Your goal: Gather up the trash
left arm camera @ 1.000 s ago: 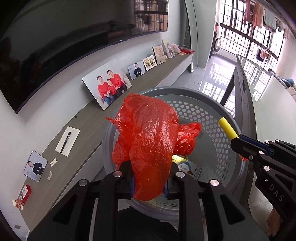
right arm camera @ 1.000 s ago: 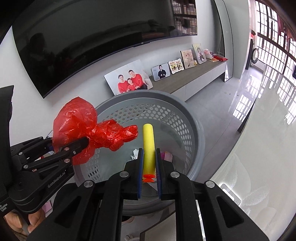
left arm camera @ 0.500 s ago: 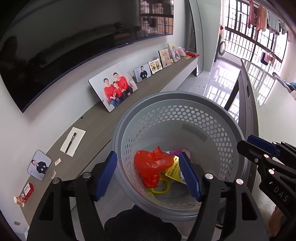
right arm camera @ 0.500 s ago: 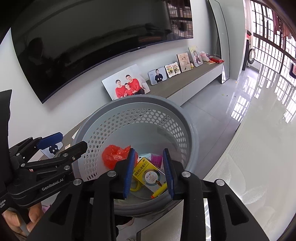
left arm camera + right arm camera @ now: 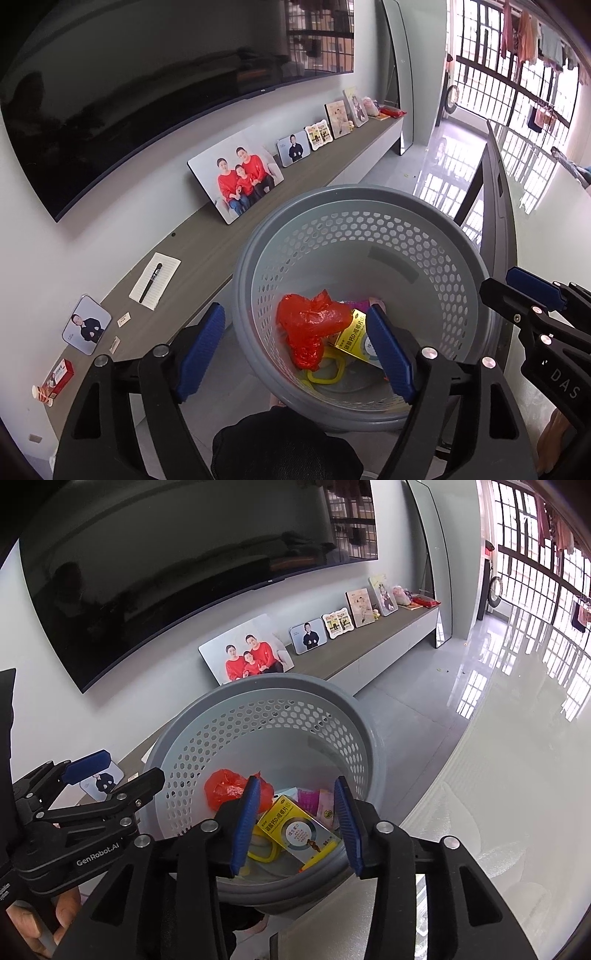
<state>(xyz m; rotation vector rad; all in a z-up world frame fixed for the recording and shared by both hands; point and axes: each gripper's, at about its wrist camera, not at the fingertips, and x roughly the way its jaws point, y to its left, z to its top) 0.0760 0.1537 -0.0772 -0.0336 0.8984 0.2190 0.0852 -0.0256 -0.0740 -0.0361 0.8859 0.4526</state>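
Note:
A grey perforated basket (image 5: 369, 236) (image 5: 258, 716) stands below both grippers. Inside lie a crumpled red plastic bag (image 5: 310, 328) (image 5: 225, 786), a yellow box (image 5: 351, 341) (image 5: 299, 830), a yellow ring-shaped piece (image 5: 325, 374) (image 5: 264, 851) and some pink wrappers (image 5: 314, 799). My left gripper (image 5: 295, 354) is open and empty above the basket's near rim. My right gripper (image 5: 295, 827) is open and empty above the basket; it also shows at the right of the left wrist view (image 5: 532, 299). The left gripper shows at the left of the right wrist view (image 5: 107, 771).
A long wooden shelf (image 5: 207, 251) runs along the wall under a big dark TV (image 5: 147, 92), with photo frames (image 5: 236, 173), a notepad with pen (image 5: 155, 280) and a small red box (image 5: 55, 380). A glossy white table top (image 5: 509, 775) lies to the right.
My left gripper opened and dropped the red bag into the basket. My right gripper opened and let go of the yellow stick, which is no longer clearly visible. Both then opened wider.

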